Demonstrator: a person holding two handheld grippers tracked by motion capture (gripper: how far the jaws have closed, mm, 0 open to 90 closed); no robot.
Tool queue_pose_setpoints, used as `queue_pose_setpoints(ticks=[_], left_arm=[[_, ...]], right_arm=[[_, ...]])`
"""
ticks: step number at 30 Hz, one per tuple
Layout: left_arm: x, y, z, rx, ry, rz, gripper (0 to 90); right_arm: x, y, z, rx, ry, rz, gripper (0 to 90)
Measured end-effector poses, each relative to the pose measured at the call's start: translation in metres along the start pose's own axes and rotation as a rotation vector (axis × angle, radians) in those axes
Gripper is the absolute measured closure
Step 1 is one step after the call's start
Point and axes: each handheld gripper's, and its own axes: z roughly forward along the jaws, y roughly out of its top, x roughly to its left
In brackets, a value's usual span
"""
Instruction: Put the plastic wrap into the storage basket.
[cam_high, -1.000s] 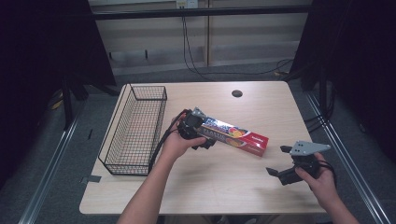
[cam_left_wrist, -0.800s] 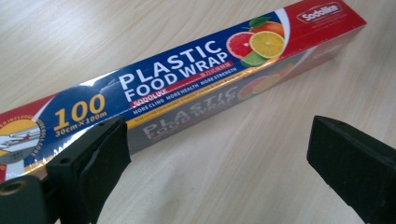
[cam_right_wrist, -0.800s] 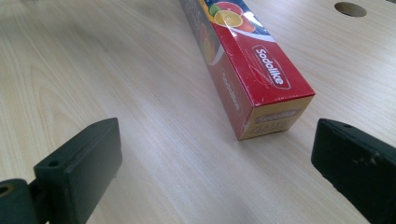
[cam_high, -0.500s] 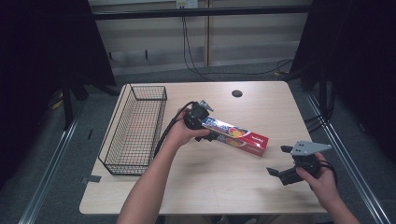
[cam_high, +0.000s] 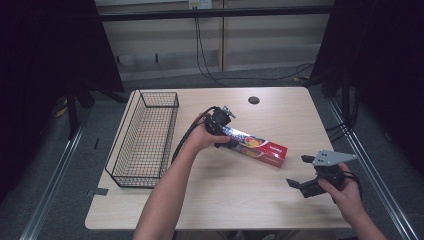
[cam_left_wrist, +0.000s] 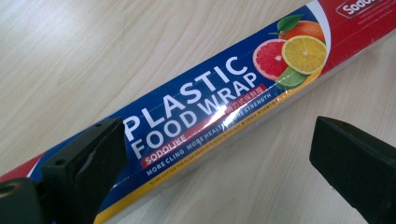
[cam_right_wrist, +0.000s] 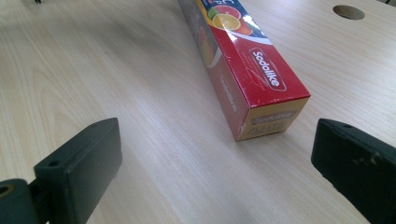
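A black wire basket sits along the left edge of the tabletop, its long side running front to back. A small round hole lies near the far edge.

Box top: the plastic wrap box reads "PLASTIC FOOD WRAP" in white on blue.
Red band below: "SODOLIKE".
Red end: "Sodolike", white lettering.

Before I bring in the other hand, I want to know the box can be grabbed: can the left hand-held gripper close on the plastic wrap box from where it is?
Probably yes. The left hand-held gripper is open, its jaws astride the plastic wrap box, with nothing between them.
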Motion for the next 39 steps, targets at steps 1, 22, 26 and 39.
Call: queue_pose_setpoints(ticks=[1,22,26,39], left_arm=[[0.000,0.001,0.001,-0.002,0.001,0.004,4.1],[-0.005,0.021,0.031,0.065,-0.036,0.123,3.0],[-0.005,0.021,0.034,0.061,-0.037,0.136,1.6],[-0.007,0.023,0.038,0.070,-0.011,0.187,0.8]], right_arm=[[0.000,0.000,0.000,0.000,0.000,0.000,1.5],[0.000,0.001,0.000,0.001,0.023,-0.003,1.5],[0.000,0.001,0.000,0.002,0.027,-0.004,1.5],[-0.001,0.001,0.001,-0.004,0.034,0.006,1.5]])
